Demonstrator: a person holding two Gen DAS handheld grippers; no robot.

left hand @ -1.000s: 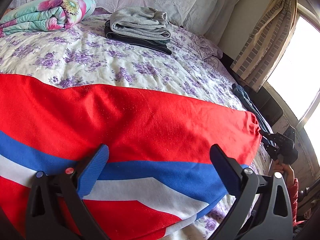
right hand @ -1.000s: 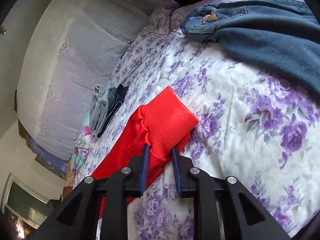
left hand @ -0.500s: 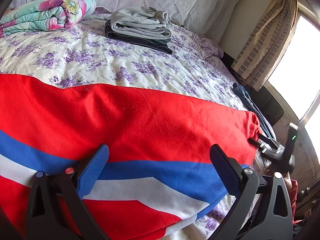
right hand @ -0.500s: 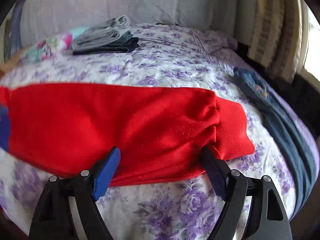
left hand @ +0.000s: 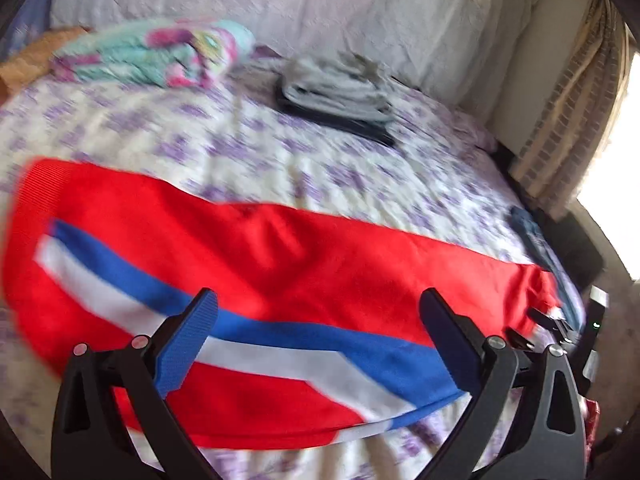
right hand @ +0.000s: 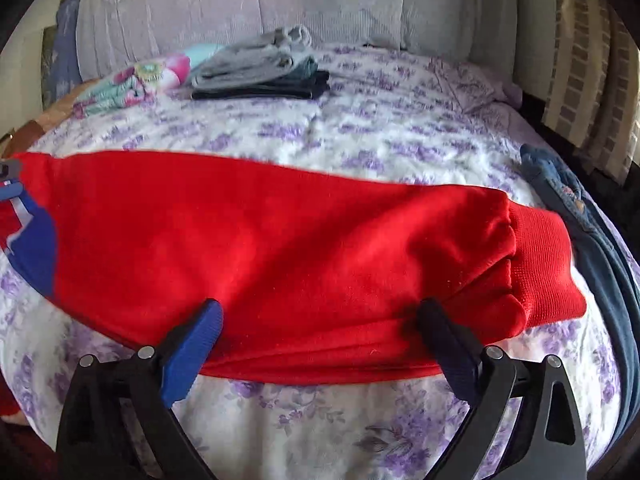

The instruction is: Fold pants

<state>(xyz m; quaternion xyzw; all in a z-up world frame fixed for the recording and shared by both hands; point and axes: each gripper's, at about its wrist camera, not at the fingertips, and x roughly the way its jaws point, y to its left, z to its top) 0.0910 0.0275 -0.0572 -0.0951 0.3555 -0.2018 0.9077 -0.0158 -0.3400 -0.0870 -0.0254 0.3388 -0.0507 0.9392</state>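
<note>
Pants (right hand: 280, 256), red ones with a blue and white stripe, are lying stretched across the near side of the bed (right hand: 360, 136), running left to right on the purple-flowered sheet. Their ribbed cuff (right hand: 544, 264) is sitting at the right end, bunched where the leg gathers into it, and the waistband is showing at the far left in the left wrist view, where the pants (left hand: 280, 264) are looking blurred. The left gripper (left hand: 320, 344) is hovering over the striped part with its jaws spread wide and nothing between them. The right gripper (right hand: 320, 344) is likewise standing wide open over the lower edge of the red leg, close to the cuff, holding nothing; whether its fingertips are touching the cloth I cannot tell. Just beyond the cuff, jeans (right hand: 592, 232) are lying along the right edge of the bed, close to the cuff, though whether the two are touching is unclear. Farther back, near the headboard cover, a stack of folded clothes (right hand: 260, 76) is sitting with grey on top and dark pieces beneath, and just to its left a rolled flowery blanket (right hand: 136, 84) in teal and pink is resting. Curtains (right hand: 580, 60) are hanging at the right, beside a bright window.
</note>
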